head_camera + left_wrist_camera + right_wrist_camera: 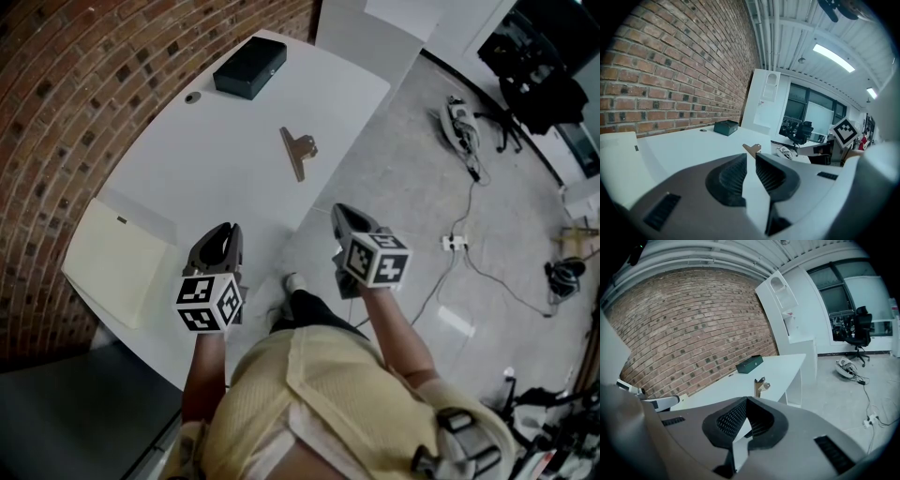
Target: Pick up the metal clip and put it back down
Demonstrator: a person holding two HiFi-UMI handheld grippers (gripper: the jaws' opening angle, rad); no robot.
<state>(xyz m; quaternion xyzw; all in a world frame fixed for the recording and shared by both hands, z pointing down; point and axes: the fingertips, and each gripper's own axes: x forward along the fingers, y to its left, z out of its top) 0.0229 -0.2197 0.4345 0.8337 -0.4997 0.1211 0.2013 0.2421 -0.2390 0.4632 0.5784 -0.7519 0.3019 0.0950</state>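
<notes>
The metal clip (pixel 298 150) lies flat on the white table (pixel 216 169), handles toward the table's right edge, with nothing touching it. It also shows small and ahead of the jaws as the clip (pixel 752 149) in the left gripper view and the clip (pixel 761 385) in the right gripper view. My left gripper (pixel 225 232) hovers over the table's near part, well short of the clip. Its jaws (pixel 751 155) stand a narrow gap apart and hold nothing. My right gripper (pixel 343 212) hangs just off the table's right edge, its jaws (pixel 746 399) shut and empty.
A dark box (pixel 249 67) and a small round object (pixel 192 97) sit at the table's far end. A pale yellow pad (pixel 112 261) lies at the near left. A brick wall (pixel 66 112) runs along the left. Cables and a power strip (pixel 455 243) lie on the floor to the right.
</notes>
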